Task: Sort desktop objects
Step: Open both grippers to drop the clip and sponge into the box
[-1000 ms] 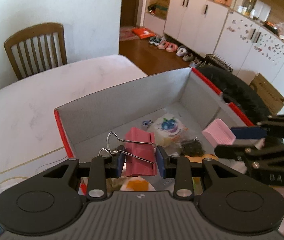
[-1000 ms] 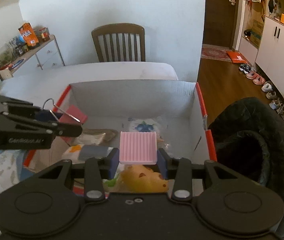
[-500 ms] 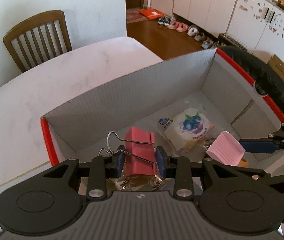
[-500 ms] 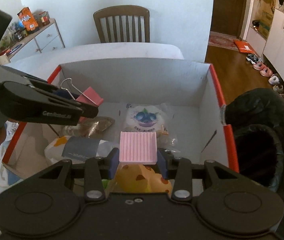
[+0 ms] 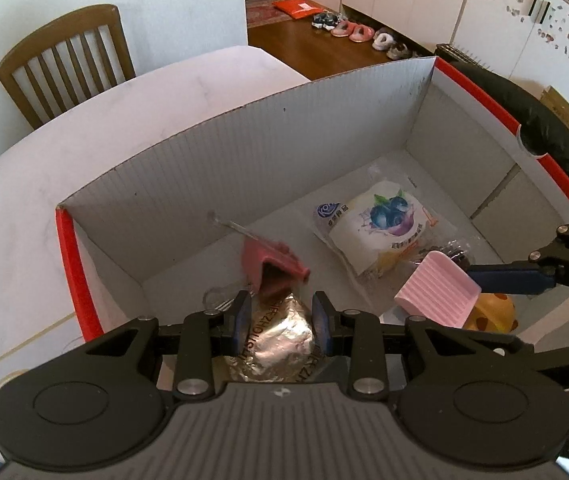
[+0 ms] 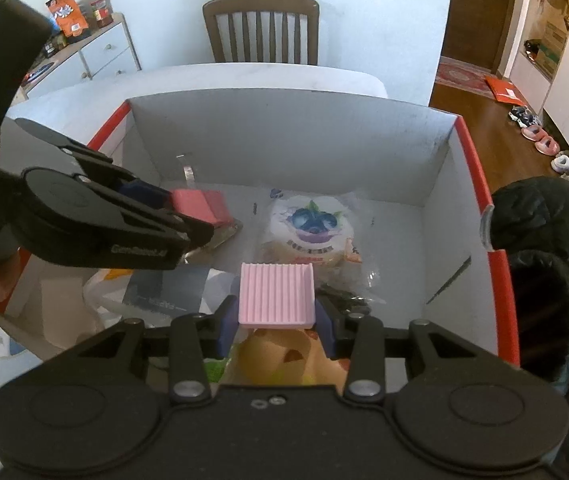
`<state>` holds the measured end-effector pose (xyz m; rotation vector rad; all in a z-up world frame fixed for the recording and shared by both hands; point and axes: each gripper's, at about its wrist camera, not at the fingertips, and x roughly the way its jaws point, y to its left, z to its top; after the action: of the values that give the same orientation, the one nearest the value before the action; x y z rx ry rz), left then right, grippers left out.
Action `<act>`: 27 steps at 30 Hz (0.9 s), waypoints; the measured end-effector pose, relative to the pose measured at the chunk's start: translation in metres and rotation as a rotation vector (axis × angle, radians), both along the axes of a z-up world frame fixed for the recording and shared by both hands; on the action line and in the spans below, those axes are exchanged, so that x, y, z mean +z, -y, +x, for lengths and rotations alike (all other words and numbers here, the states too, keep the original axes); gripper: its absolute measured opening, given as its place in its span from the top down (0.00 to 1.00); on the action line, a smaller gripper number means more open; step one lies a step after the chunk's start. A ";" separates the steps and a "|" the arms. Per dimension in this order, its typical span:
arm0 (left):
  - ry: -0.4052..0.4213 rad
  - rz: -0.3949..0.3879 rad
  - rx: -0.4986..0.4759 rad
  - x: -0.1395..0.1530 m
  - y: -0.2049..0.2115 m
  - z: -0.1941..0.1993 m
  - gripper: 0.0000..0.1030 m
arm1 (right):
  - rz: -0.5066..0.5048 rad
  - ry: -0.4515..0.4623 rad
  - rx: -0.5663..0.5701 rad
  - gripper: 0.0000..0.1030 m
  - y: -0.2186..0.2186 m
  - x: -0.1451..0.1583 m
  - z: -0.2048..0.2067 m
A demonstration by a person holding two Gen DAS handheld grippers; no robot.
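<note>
A grey cardboard box with a red rim stands on the white table. My left gripper hangs over its near left part, jaws apart with nothing between the pads. A red binder clip, blurred and tilted, is just beyond those fingertips, free of them. From the right wrist view the clip shows at the tip of the left gripper. My right gripper is shut on a pink ribbed piece, held above the box contents. That pink piece also appears at the right of the left wrist view.
Inside the box lie a blueberry snack packet, a foil packet, a yellow toy and a grey card. A wooden chair stands behind the table. A black jacket rests against the box's right side.
Both grippers have sunk lower over the box. The red binder clip has left the left gripper's pads and now sits blurred ahead of them. The pink piece stays gripped.
</note>
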<state>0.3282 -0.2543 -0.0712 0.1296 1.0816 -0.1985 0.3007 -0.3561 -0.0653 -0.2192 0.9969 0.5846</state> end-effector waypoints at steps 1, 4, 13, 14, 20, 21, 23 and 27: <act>0.000 0.003 -0.001 0.000 0.000 0.000 0.69 | -0.004 0.002 0.004 0.61 -0.001 0.000 0.000; -0.002 0.001 -0.003 0.000 0.000 -0.001 0.69 | -0.018 0.009 0.017 0.61 -0.004 0.000 -0.002; 0.018 -0.003 -0.002 0.006 0.000 -0.010 0.64 | -0.030 0.025 0.028 0.49 -0.004 0.002 -0.007; 0.022 0.001 -0.005 0.007 0.000 -0.012 0.63 | -0.026 0.026 0.026 0.45 -0.004 0.002 -0.007; 0.048 -0.027 0.007 0.018 0.000 -0.022 0.43 | -0.012 0.048 0.028 0.37 0.002 0.011 -0.013; 0.051 -0.035 0.014 0.019 -0.001 -0.023 0.39 | -0.010 0.049 0.030 0.37 0.003 0.013 -0.013; 0.067 -0.046 0.028 0.024 -0.004 -0.028 0.31 | -0.002 0.052 0.028 0.36 0.005 0.017 -0.015; 0.075 -0.075 0.054 0.031 -0.011 -0.036 0.31 | 0.027 0.054 0.026 0.32 0.011 0.024 -0.017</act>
<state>0.2923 -0.2428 -0.0399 0.0398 1.0005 -0.1844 0.2839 -0.3667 -0.0415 -0.2232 0.9349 0.6120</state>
